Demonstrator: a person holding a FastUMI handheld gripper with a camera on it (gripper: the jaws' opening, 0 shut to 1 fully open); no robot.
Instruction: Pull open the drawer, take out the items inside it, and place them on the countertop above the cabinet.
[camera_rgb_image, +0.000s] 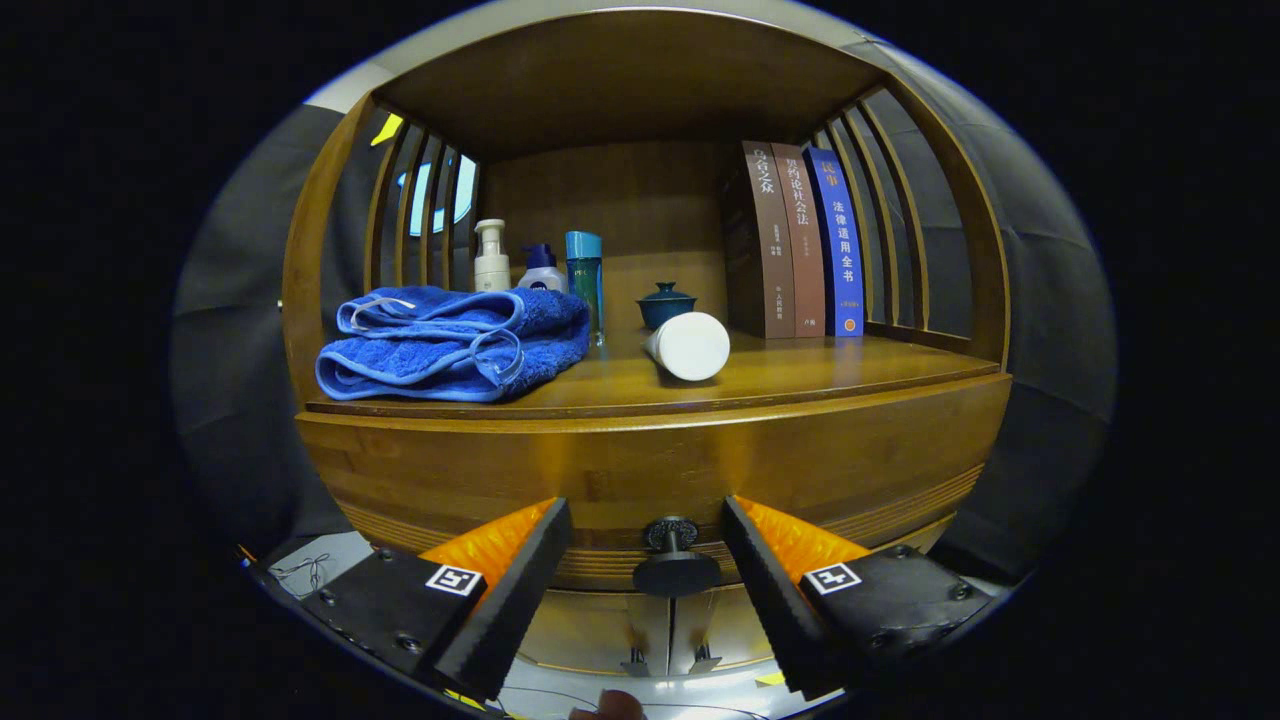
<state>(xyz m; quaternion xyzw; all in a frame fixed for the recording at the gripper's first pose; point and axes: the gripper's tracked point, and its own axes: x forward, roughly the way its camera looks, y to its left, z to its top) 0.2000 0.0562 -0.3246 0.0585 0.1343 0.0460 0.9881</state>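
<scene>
1. The drawer (650, 470) was the wide curved wooden front right under the shelf, and it looked fully closed, flush with the cabinet (640, 80) body. Couldn't see anything of what was inside it.
2. Its dark round knob (675, 570) sat low on the front, pretty much dead centre between the two fingers, sticking out toward the camera.
3. The gripper (645, 560) was spread wide, one finger on each side of the knob with clear gaps both ways, so nothing was being touched or gripped.
4. The countertop (800, 375) right above the drawer was already kind of busy. A folded blue towel (455, 340) lay toward the left front, with a loop hanging off it.
5. Just right of the towel, a white tube or bottle (690, 345) lay on its side with its round end facing the camera.
6. Behind that sat a small dark blue lidded cup (666, 303).
7. Behind the towel stood three bottles in a row: a white pump bottle (491, 257), a short one with a blue top (541, 268) and a tall teal one (584, 275).
8. At the back right, three books (805, 240) stood upright against the slatted side, two brown and one blue.
9. Below the drawer, a pair of lighter cabinet doors (660, 630) showed between the fingers.
</scene>
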